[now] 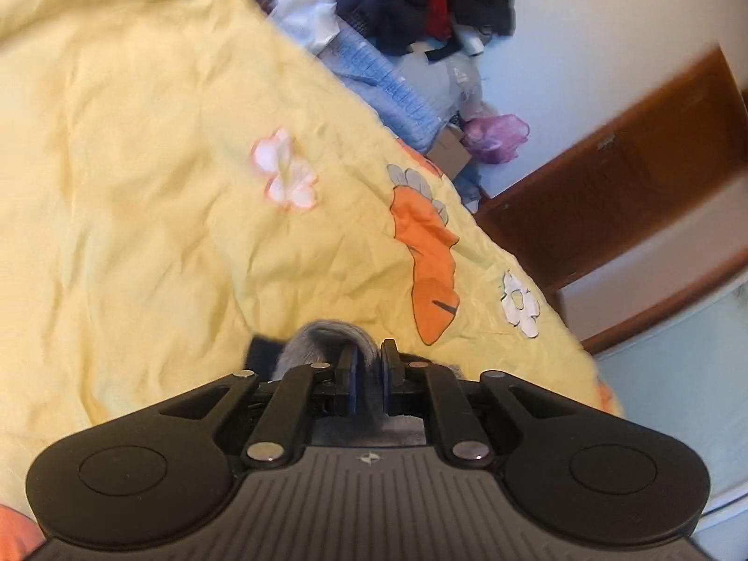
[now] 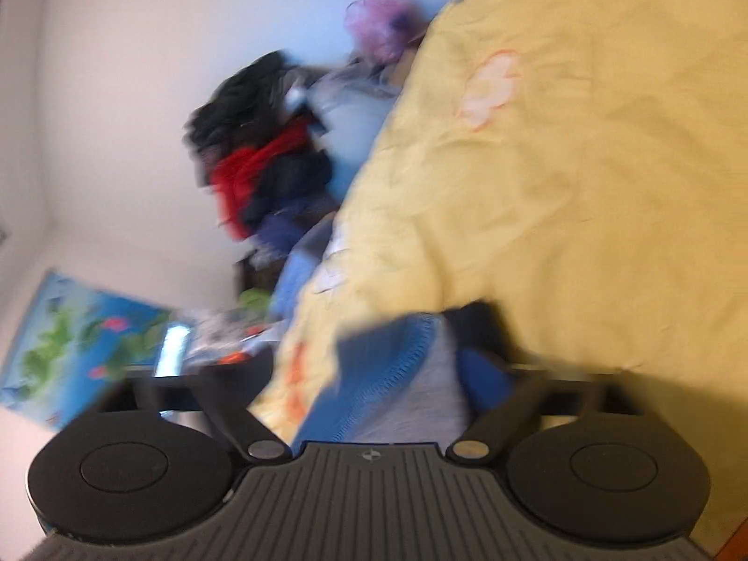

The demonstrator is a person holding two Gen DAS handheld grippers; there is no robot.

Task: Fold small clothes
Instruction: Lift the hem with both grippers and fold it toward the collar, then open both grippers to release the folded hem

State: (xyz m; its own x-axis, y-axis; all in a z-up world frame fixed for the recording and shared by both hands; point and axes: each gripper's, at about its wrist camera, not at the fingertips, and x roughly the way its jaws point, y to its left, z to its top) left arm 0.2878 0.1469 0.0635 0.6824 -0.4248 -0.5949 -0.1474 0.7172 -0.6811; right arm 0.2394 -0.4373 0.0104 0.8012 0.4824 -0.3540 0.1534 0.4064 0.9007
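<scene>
Left gripper (image 1: 367, 364) is clamped on a fold of grey cloth (image 1: 322, 341), just above the yellow bedspread (image 1: 163, 163) and near its printed carrot (image 1: 427, 252). Right gripper (image 2: 411, 364) has its 2 fingers spread wide; grey cloth with a blue ribbed edge (image 2: 374, 374) lies between them over the bedspread, view blurred, no pad visibly pressing. A pile of clothes (image 1: 411, 0) sits beyond the bedspread's far edge, against the wall.

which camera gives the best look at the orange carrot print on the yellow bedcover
The left wrist view. The carrot print lies sharp and whole on the yellow bedcover, ahead and right of the left gripper. The right wrist view is motion-blurred: it shows the bedcover, but only smeared orange patches, none recognisable as that carrot.
</scene>
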